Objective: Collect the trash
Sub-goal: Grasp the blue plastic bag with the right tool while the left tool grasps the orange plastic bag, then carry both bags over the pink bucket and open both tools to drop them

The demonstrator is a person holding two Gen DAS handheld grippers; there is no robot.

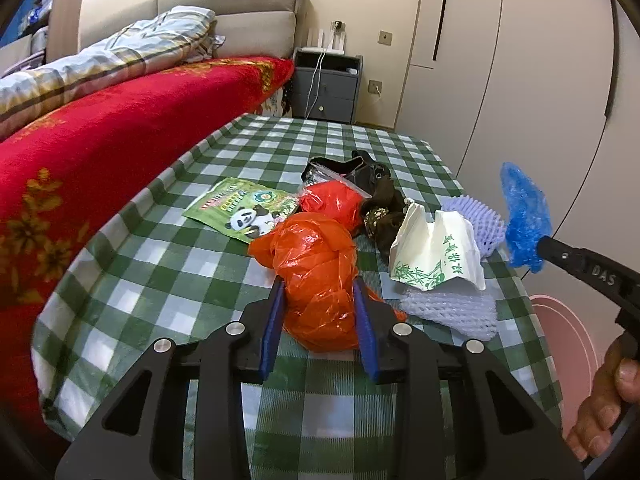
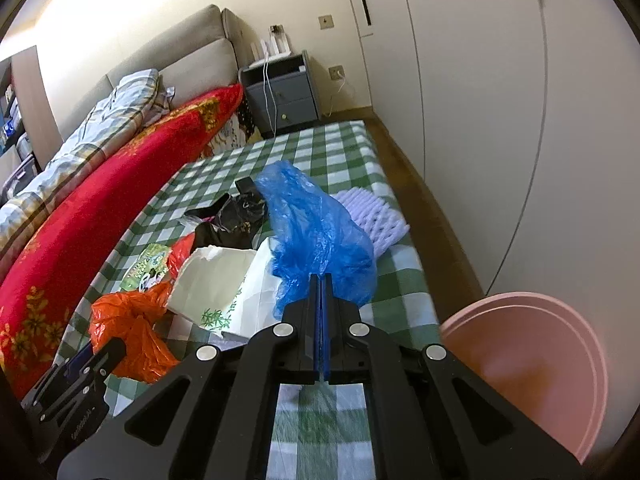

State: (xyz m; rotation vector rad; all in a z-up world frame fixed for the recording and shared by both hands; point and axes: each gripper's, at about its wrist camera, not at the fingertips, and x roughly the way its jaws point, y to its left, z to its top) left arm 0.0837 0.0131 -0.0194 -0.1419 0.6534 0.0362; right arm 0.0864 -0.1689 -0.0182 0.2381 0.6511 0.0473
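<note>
- The left gripper (image 1: 319, 292) sits nearest, its 2 blue pads narrowed onto the sides of a crumpled orange plastic bag (image 1: 314, 276), which lies on the green-and-white checked cloth (image 1: 168, 264) covering the table
- The right gripper (image 2: 321, 280) is clamped tight on a blue plastic bag (image 2: 316, 232), held up above the cloth; the letters "DAS" show on its black finger in the left wrist view
- A pink bin (image 2: 532, 360) stands off the table's right edge, just beside the right gripper
- Past the orange bag lie 2 pieces of white foam netting (image 1: 452, 312), a white paper bag (image 1: 436, 252) with green bamboo print and green characters too small to read, and a second, redder bag (image 1: 334, 200)
- Left of the orange bag lies a green packet (image 1: 240, 208) printed with a panda; its writing is unreadable
- Beyond those, dark crumpled trash (image 1: 368, 176)
- Along the table's left side runs a bed with a red floral blanket (image 1: 100, 152) and a plaid quilt (image 1: 120, 52)
- Farthest, a grey nightstand (image 1: 326, 84) against the cream wall, white wardrobe doors (image 1: 540, 60) to its right
</note>
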